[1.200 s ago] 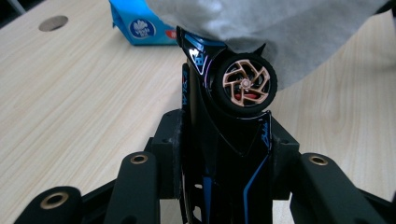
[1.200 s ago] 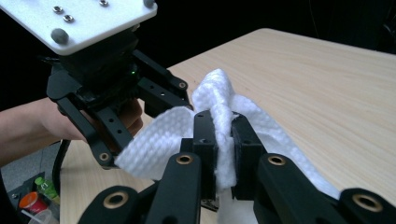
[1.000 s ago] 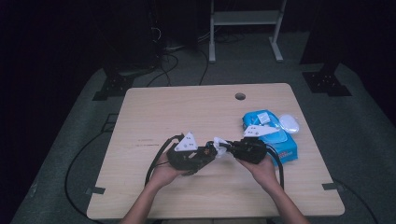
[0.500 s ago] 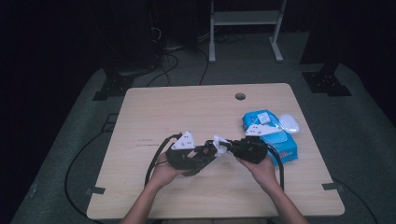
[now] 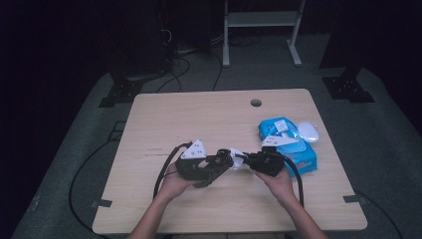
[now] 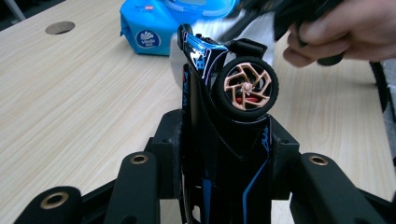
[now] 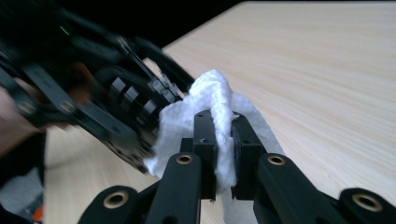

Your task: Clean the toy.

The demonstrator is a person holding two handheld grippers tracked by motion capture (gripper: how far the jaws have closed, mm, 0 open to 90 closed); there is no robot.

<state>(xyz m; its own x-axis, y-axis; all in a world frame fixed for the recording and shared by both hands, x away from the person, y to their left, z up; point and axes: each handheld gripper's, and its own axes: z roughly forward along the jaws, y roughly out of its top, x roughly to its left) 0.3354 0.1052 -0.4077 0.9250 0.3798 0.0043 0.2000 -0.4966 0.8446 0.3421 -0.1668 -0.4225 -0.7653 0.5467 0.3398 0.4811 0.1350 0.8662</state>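
Note:
A black toy car (image 6: pixel 224 140) with blue trim and a copper-spoked wheel (image 6: pixel 246 88) stands nose-up between the jaws of my left gripper (image 6: pixel 224 154), which is shut on it. My right gripper (image 7: pixel 219 140) is shut on a crumpled white wipe (image 7: pixel 215 100), and the wipe presses against the toy car's dark body (image 7: pixel 116 107). In the high view the left gripper (image 5: pixel 221 162) and right gripper (image 5: pixel 244 160) meet tip to tip near the table's front middle, with the white wipe (image 5: pixel 236 154) between them.
A blue pack of wipes (image 5: pixel 288 144) with its lid flipped open lies at the table's right, just behind my right hand. A round cable hole (image 5: pixel 256 102) sits near the far edge. Black cables trail off the front left of the wooden table (image 5: pixel 189 119).
Both grippers stay together at the same spot; the hands shifted only slightly, with the wipe kept against the car.

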